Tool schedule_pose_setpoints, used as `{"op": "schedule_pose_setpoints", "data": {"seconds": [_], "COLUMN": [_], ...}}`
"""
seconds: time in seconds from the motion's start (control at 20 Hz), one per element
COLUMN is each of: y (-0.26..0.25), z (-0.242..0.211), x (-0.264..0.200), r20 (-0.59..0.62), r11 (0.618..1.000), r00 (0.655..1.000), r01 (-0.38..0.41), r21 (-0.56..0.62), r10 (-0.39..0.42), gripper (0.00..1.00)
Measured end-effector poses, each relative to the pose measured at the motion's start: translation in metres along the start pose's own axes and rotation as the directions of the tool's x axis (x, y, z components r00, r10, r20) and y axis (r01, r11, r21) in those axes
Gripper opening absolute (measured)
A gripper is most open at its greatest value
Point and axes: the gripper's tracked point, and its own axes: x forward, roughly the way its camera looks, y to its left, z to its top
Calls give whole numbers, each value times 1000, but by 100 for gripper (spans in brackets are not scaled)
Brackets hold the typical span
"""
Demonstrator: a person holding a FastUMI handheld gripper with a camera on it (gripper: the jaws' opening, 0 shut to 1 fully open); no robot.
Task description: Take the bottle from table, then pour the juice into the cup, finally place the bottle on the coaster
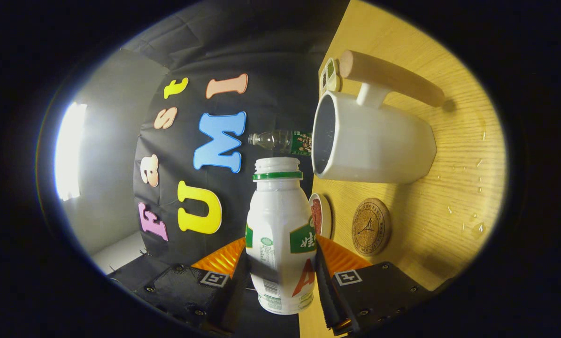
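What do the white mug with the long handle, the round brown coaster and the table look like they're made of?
The white mug looks like glazed ceramic, smooth with a soft sheen; its long handle looks like pale wood. The round brown coaster looks like cork, speckled and matte. The table shows light wood grain, possibly laminate. The gripper fingers clamp the white plastic bottle.

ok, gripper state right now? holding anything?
Gripper: shut on the white plastic juice bottle with the green neck ring, one orange finger pressing on each side; the bottle's open mouth is tipped toward the white mug with the wooden handle.
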Motion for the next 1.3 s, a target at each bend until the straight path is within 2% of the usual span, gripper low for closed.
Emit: {"op": "schedule_pose_setpoints", "data": {"seconds": [1.3], "y": [15], "z": [11], "x": [4], "r20": [53], "r11": [976], "r00": [998], "r01": [-52], "r21": [212], "r10": [42], "gripper": [67]}}
